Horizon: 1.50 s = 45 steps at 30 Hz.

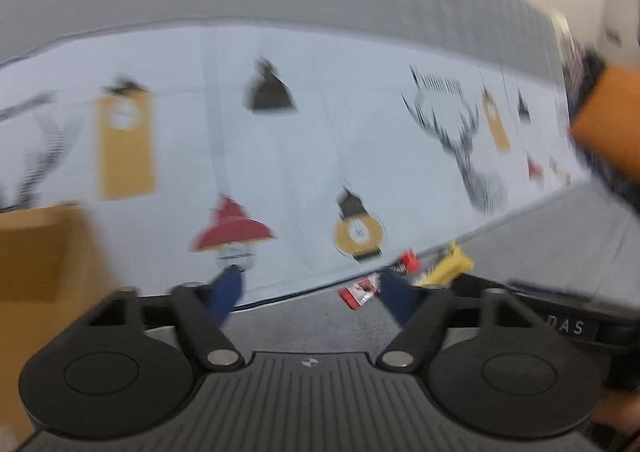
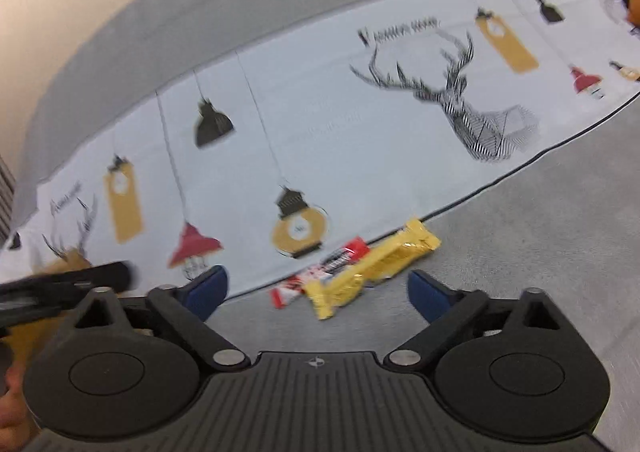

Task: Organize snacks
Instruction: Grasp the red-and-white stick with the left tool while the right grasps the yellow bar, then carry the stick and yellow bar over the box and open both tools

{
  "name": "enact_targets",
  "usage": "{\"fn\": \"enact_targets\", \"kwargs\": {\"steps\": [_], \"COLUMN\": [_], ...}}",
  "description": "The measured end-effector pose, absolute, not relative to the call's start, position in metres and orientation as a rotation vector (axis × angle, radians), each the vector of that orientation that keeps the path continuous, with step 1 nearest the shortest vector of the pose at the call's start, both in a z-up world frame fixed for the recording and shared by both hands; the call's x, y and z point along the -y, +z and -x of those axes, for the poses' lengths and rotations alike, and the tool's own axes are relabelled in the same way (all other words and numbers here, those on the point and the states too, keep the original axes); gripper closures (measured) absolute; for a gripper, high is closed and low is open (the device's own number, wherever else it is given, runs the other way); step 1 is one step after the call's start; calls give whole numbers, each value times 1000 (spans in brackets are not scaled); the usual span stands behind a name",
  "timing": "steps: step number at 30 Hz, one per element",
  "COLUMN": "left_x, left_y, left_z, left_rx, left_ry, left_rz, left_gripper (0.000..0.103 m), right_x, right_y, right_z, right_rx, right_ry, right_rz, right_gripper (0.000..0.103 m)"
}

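Two yellow snack bars [image 2: 374,270] and a red and white snack wrapper [image 2: 320,274] lie on the grey surface at the edge of a white printed cloth [image 2: 340,124]. My right gripper [image 2: 318,292] is open and empty, just short of the snacks. In the blurred left wrist view the same yellow bars [image 1: 446,268] and red wrapper [image 1: 362,290] show ahead right. My left gripper [image 1: 312,294] is open and empty. A cardboard box [image 1: 40,252] stands at its left.
The cloth carries lamp, lantern and deer prints and lies on a grey carpet-like surface [image 2: 540,232]. The other gripper's black body [image 2: 60,284] shows at the left of the right wrist view. An orange sleeve [image 1: 612,120] is at the right of the left wrist view.
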<state>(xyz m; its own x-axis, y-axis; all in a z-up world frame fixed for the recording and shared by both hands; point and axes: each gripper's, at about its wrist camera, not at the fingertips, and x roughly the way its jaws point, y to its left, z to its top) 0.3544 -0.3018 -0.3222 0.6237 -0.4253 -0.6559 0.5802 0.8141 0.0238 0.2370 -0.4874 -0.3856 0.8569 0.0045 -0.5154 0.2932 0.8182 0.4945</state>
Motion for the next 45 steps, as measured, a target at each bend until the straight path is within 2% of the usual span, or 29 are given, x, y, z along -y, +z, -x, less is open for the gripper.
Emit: {"fn": "enact_targets", "kwargs": {"steps": [2, 4, 5, 7, 11, 12, 13, 14, 15, 16, 19, 23, 25, 27, 28, 29, 33, 34, 35, 36, 40, 45], "left_x": [326, 347, 355, 368, 379, 381, 383, 385, 387, 390, 392, 381, 382, 394, 399, 403, 412, 413, 413, 412, 399, 371], "left_y": [-347, -366, -374, -391, -411, -413, -414, -416, -416, -418, -416, -405, -402, -404, -407, -410, -424, -423, -423, -422, -416, -391], "left_z": [-369, -380, -385, -401, -417, -418, -418, -416, -411, -405, -386, -370, -366, -366, -367, -368, -373, -372, -370, -369, -357, -332], "left_rx": [-717, -729, -727, -750, -780, -780, -783, -786, -786, -785, -775, -805, -791, -790, -792, -797, -785, -781, -782, -792, -830, -846], "left_ry": [-620, -649, -660, -666, -741, -762, -776, -797, -834, -861, -894, -904, -916, -907, -899, -889, -861, -850, -843, -842, -801, -734], "left_rz": [-315, -374, -399, -434, -421, -413, -404, -397, -400, -416, -492, -459, -441, -442, -436, -442, -448, -455, -456, -444, -420, -364], "left_gripper": [46, 50, 55, 56, 80, 81, 81, 81, 85, 87, 94, 96, 94, 70, 64, 64, 70, 75, 88, 90, 94, 94], "right_x": [497, 505, 508, 514, 521, 522, 523, 524, 525, 526, 527, 527, 529, 531, 531, 532, 534, 536, 537, 537, 534, 522], "right_y": [-401, -414, -421, -434, -446, -447, -447, -448, -448, -447, -444, -435, -433, -432, -433, -435, -447, -449, -450, -450, -445, -424], "right_z": [-252, -267, -274, -288, -304, -307, -308, -309, -308, -306, -298, -271, -261, -259, -259, -259, -260, -260, -260, -261, -261, -235], "right_rx": [-567, -584, -591, -609, -600, -595, -591, -589, -589, -590, -602, -608, -602, -601, -602, -608, -632, -625, -622, -622, -636, -615], "right_ry": [-151, -147, -153, -157, -140, -139, -146, -155, -166, -169, -176, -208, -216, -226, -230, -232, -227, -215, -210, -210, -197, -178], "right_rz": [-591, -595, -596, -621, -606, -590, -585, -580, -571, -574, -563, -529, -538, -535, -532, -539, -535, -539, -542, -542, -563, -575], "right_gripper": [25, 26, 28, 35, 37, 38, 44, 55, 61, 75, 86, 89, 89, 88, 88, 88, 81, 81, 80, 80, 88, 88]}}
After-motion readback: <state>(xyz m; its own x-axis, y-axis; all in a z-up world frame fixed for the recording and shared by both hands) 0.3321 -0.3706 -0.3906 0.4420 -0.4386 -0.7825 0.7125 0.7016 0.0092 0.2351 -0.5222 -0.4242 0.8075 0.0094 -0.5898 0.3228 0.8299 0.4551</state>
